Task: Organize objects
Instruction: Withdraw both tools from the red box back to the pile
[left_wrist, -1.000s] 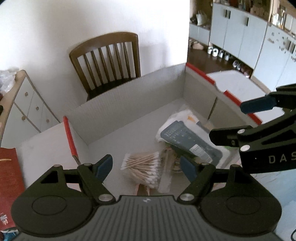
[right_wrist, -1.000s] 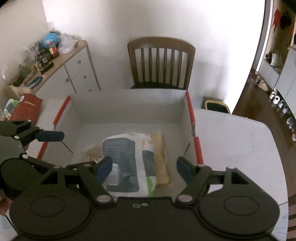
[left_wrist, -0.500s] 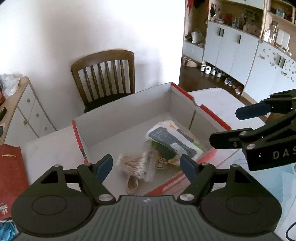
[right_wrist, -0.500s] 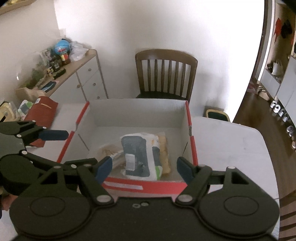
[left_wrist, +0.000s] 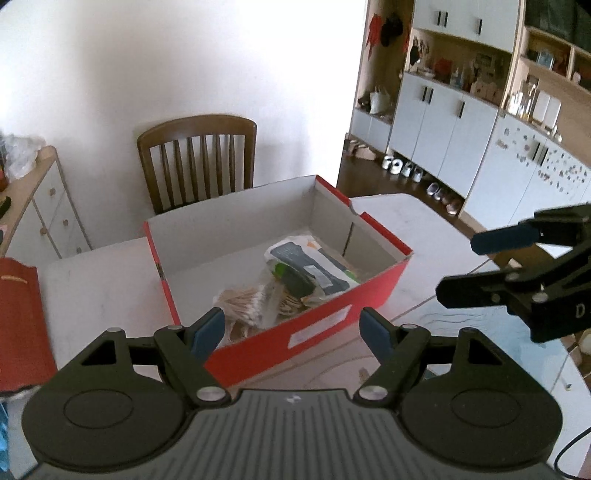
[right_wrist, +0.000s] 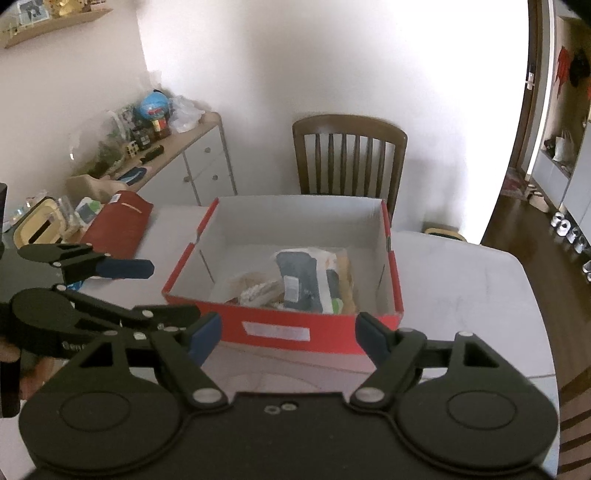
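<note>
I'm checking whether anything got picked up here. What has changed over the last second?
Both grippers, left gripper and right gripper, drew back and up from over the red box, both empty; the right's jaws have just been opening. The cotton swabs and blue-grey packet stayed in the box.

left claw (left_wrist: 293, 330): open, empty | right claw (right_wrist: 288, 334): just widened, empty

A wooden chair (right_wrist: 349, 158) stands against a white wall (right_wrist: 295, 66), beside a cluttered white sideboard (right_wrist: 192, 162)
</note>
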